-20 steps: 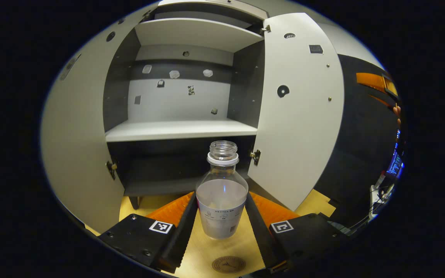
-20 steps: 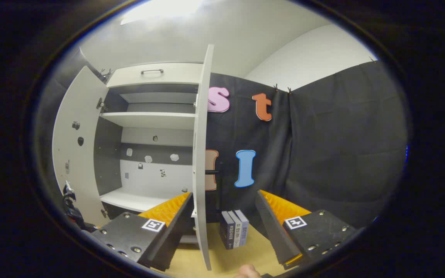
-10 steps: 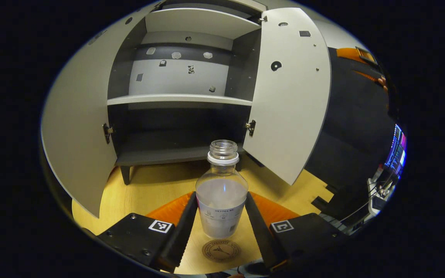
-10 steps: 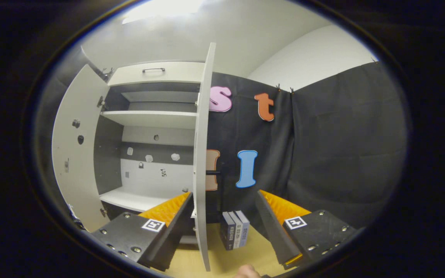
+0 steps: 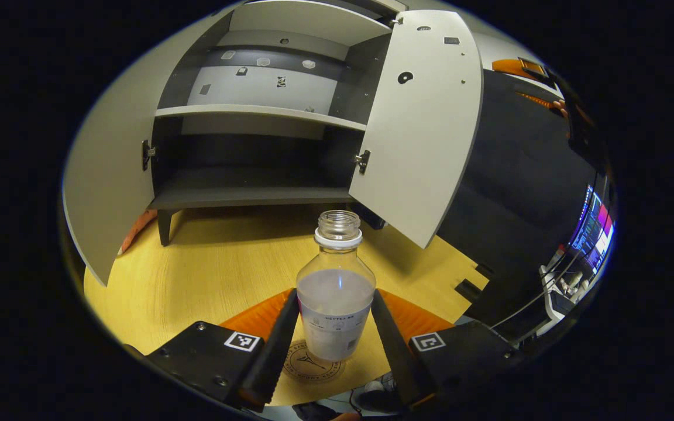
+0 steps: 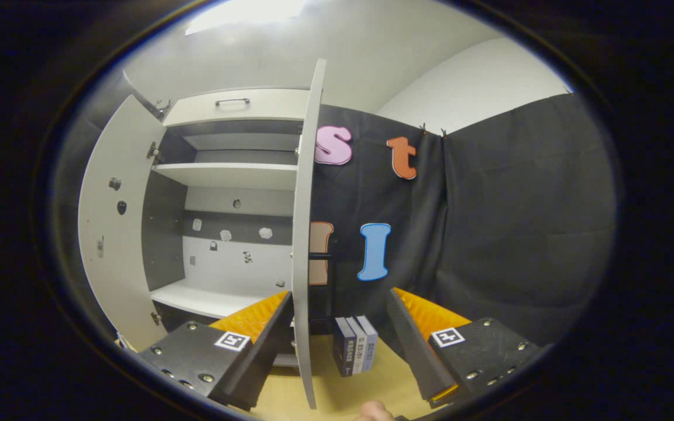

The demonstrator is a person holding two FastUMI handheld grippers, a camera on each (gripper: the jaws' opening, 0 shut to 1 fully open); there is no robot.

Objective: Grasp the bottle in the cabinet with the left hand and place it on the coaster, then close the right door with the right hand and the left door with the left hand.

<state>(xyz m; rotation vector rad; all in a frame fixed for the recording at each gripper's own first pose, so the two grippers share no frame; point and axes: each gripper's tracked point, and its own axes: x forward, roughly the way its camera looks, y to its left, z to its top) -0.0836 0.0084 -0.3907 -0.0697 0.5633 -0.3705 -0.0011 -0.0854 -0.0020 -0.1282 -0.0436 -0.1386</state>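
Observation:
A clear capless bottle (image 5: pixel 335 292) with pale liquid and a white label sits between both fingers of my left gripper (image 5: pixel 335 327), which is shut on it. Just under its base lies a round brown coaster (image 5: pixel 312 365) on the wooden table (image 5: pixel 208 275); whether the bottle touches the coaster I cannot tell. Beyond stands the cabinet (image 5: pixel 255 152) with both doors swung out: the left door (image 5: pixel 103 193) and the right door (image 5: pixel 425 123). In the right gripper view, my right gripper (image 6: pixel 337 333) is open, its fingers either side of the right door's edge (image 6: pixel 302 245) without touching.
Small books (image 6: pixel 354 351) stand on the table by the black cloth wall, behind the right door. The cabinet's white shelf (image 5: pixel 255 111) and dark bottom board (image 5: pixel 249 196) are bare. Screens and cables (image 5: pixel 583 245) lie past the table's right edge.
My left gripper has drawn the bottle back from the cabinet and down, so the coaster has come from ahead of the bottle to under its base. The right gripper has barely moved.

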